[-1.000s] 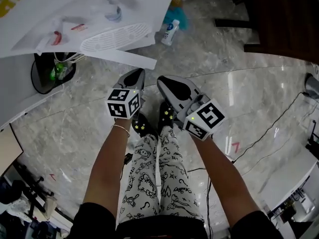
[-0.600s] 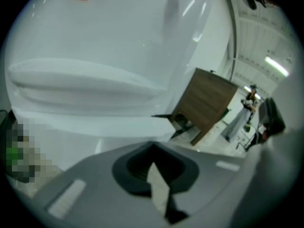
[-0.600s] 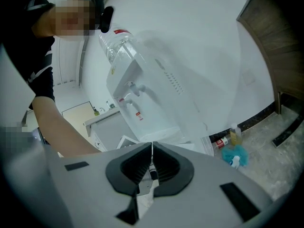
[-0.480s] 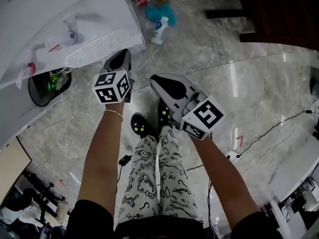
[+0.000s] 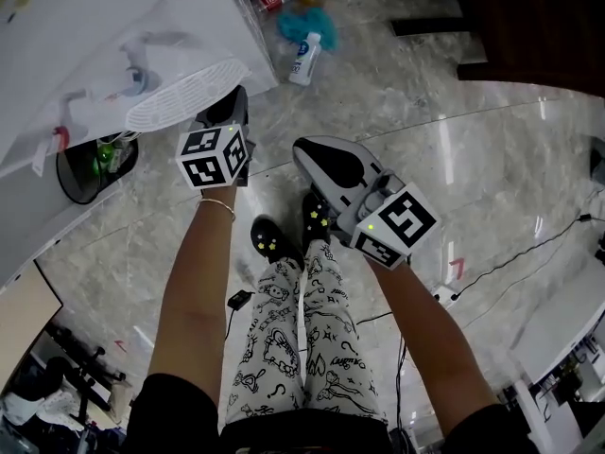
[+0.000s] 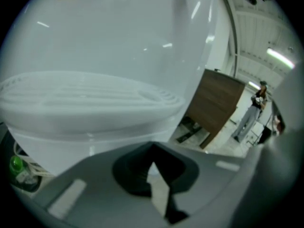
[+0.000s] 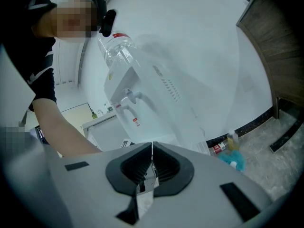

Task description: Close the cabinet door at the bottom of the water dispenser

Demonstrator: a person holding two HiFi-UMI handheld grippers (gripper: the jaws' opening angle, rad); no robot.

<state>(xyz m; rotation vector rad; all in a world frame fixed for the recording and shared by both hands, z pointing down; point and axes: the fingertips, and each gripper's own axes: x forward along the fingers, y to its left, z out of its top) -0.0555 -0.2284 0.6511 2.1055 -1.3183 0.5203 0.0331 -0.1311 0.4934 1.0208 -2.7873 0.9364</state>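
A tall white plastic water dispenser [image 5: 104,36] fills the upper left of the head view, its ribbed white drip tray [image 5: 184,88] jutting out over the grey marble floor [image 5: 454,159]. The left tool [image 5: 225,110] sits just under that tray's edge. In its own view its dark jaws are together with nothing between them, and the tray bulges close above them. The right tool [image 5: 307,154] is at the frame's centre, well apart from the dispenser, and its ribbed black jaws are pressed together and empty. In the right gripper view the dispenser leans across the middle of the frame, with a clear water bottle [image 7: 116,46] on top and taps below. Its lower front drops behind the tool's grey body, so the bottom cabinet door cannot be made out, nor whether it is shut. At top centre of the head view a white plastic bottle [image 5: 304,58] lies on the floor beside a crumpled teal cloth [image 5: 301,25]. A dark brown wooden cabinet [image 5: 529,26] takes the upper right. A black bin [image 5: 74,176] stands at the left edge, beside the dispenser. The person's legs in white patterned trousers [image 5: 293,339] fill the lower centre.
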